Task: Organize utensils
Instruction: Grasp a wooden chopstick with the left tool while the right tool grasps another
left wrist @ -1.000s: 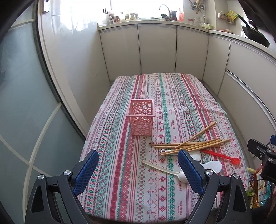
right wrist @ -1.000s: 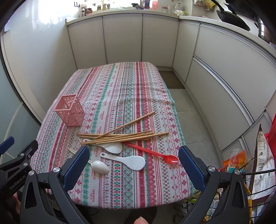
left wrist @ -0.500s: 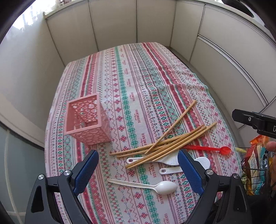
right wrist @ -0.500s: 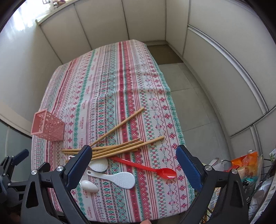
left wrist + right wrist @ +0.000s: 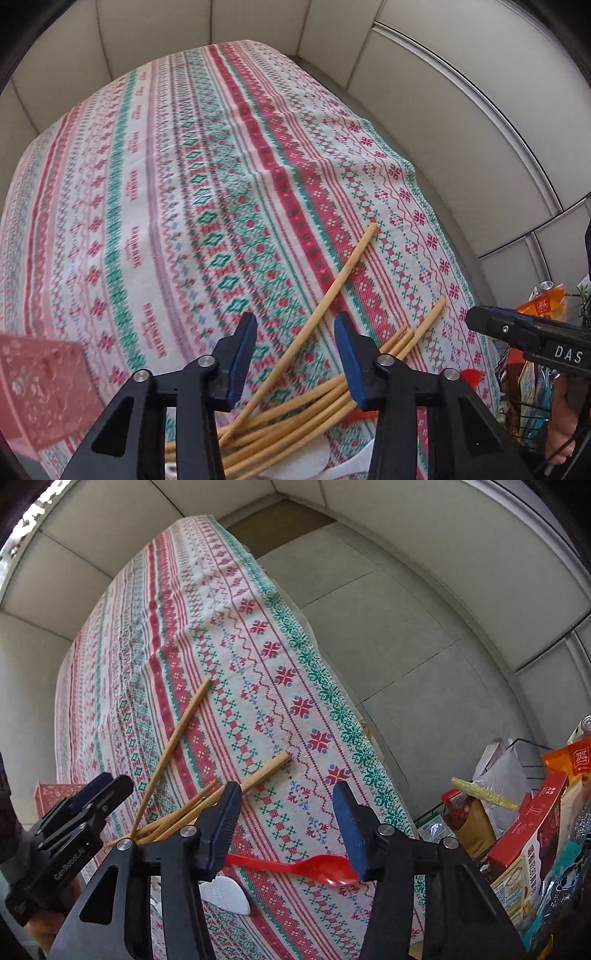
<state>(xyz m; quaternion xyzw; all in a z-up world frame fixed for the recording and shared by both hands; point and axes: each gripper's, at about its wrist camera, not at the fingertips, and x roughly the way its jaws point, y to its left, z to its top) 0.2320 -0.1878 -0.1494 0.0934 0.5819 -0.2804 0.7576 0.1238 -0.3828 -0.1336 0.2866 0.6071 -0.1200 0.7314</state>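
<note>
Several wooden chopsticks point(image 5: 325, 295) lie crossed on the patterned tablecloth point(image 5: 184, 166). My left gripper point(image 5: 295, 354) is open, low over them, its jaws on either side of the longest stick. The pink perforated holder point(image 5: 40, 391) stands at the lower left. In the right wrist view my right gripper point(image 5: 284, 830) is open just above the red plastic spoon point(image 5: 314, 867), which lies between the jaws near the table's right edge. The chopsticks point(image 5: 177, 734) and a white rice paddle point(image 5: 225, 893) lie to its left. Other white utensils are mostly hidden.
The table's right edge point(image 5: 354, 738) drops to a grey floor. A wire basket with snack packets and boxes point(image 5: 528, 830) stands at the lower right. Pale cabinet panels point(image 5: 461, 92) ring the table. The left gripper body point(image 5: 70, 823) shows at the left.
Both grippers have dropped down and forward towards the utensils. Their jaws have narrowed but stay open. Nothing has been picked up.
</note>
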